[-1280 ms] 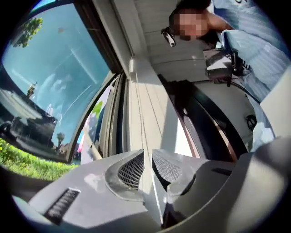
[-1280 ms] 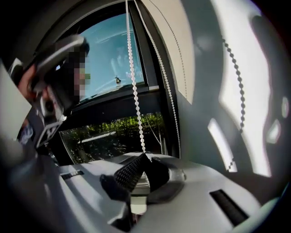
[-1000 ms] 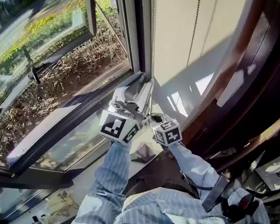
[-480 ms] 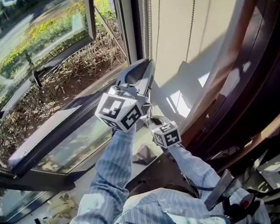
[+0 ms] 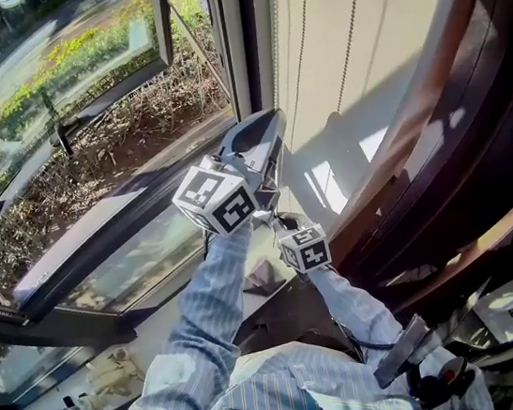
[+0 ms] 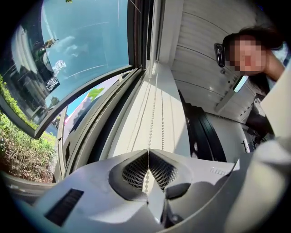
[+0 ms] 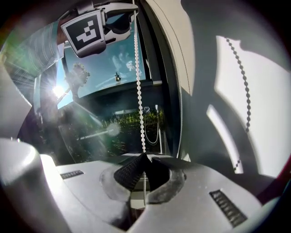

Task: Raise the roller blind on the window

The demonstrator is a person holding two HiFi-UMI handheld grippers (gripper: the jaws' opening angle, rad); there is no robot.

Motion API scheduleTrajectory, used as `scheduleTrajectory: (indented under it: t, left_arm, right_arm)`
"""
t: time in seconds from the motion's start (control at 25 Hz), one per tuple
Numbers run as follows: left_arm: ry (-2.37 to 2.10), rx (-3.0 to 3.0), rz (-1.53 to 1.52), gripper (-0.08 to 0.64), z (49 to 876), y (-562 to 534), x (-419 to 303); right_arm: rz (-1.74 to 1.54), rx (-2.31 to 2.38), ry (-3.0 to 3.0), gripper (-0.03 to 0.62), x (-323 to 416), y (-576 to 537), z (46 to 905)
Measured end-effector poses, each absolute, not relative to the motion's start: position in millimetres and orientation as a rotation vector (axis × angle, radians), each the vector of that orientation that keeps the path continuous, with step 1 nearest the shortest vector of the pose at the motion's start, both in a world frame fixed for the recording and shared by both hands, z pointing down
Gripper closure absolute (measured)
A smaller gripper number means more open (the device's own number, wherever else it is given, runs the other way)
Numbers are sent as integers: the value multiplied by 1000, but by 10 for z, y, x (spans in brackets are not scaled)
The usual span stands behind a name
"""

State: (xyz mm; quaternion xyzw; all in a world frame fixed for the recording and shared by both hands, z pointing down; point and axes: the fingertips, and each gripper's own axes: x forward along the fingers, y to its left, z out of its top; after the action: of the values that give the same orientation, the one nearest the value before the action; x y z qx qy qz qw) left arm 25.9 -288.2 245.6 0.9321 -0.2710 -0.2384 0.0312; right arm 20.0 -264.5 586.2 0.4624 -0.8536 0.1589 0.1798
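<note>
- Now my left gripper (image 6: 148, 154) has just been closing its jaws. They are pinched together on the chain (image 6: 150, 113), and the beads run straight up from between the pads.
- My right gripper (image 7: 144, 157) has its jaws closed on the same chain (image 7: 138, 82). One strand rises from the tips and a short bit shows below them.
- From the right gripper view, the chain climbs to the left cube (image 7: 86, 28) at the top, so the left grip sits higher on the chain and the right grip lower.
- From the head view, the left gripper (image 5: 263, 130) points up and away towards the near edge of the blind (image 5: 383, 30). The right cube (image 5: 305, 247) is just near and right of the left cube (image 5: 218, 198). I cannot tell whether the two grippers touch.
- The cream blind is lowered and fills the right half of the scene. Sun patches lie on it, along with the shadow of the grippers.
- The chain (image 5: 302, 41) hangs at the blind's left edge, just right of the frame (image 5: 238, 41).
- Left of the frame a sash (image 5: 80, 91) stands open outwards, with dry twigs and green plants (image 5: 49, 77) beyond it.
- Striped sleeves (image 5: 210, 315) lead from the near edge up to both grippers.
</note>
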Motion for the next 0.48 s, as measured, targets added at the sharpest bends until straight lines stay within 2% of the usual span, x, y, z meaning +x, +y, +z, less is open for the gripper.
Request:
scheduleTrajectory:
  t: [0.48]
  left_arm:
    - [-808, 2651, -407, 552, 4501, -2685, 309]
  right_arm:
    - [768, 1153, -2004, 586, 529, -1900, 7607]
